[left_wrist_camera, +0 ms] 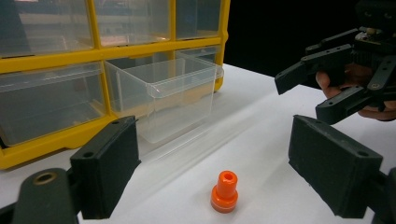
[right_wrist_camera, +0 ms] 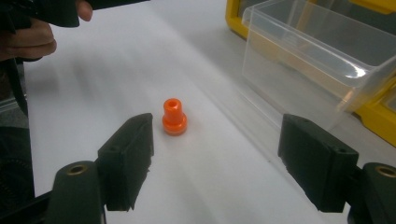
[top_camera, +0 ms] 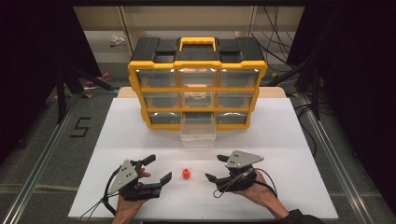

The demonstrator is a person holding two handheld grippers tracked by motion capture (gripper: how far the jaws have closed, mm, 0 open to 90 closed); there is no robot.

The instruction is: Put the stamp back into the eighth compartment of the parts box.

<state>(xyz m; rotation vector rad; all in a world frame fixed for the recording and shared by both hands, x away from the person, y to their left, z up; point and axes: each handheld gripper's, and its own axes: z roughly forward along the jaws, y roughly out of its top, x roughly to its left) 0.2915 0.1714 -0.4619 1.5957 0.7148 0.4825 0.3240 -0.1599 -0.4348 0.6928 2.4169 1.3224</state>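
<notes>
looks like pre-grasp: orange plug point(top_camera: 186, 174) flanked by both spread grippers, left gripper point(top_camera: 157, 170) at 9 o'clock, right gripper point(top_camera: 216, 168) at 3, drawer point(top_camera: 198, 132) pulled out at 12

we see the white table point(top_camera: 140, 135) lit evenly and brightly from above, while the room around it falls into near black. glare sits along the top row of the organizer's clear drawers point(top_camera: 198, 77) and on the rim of the pulled-out drawer point(right_wrist_camera: 327, 56). shadows are soft and short, as under the orange peg point(left_wrist_camera: 224, 192). in both gripper views the near jaws look soft, and motion blur smears the tabletop in the right gripper view.
</notes>
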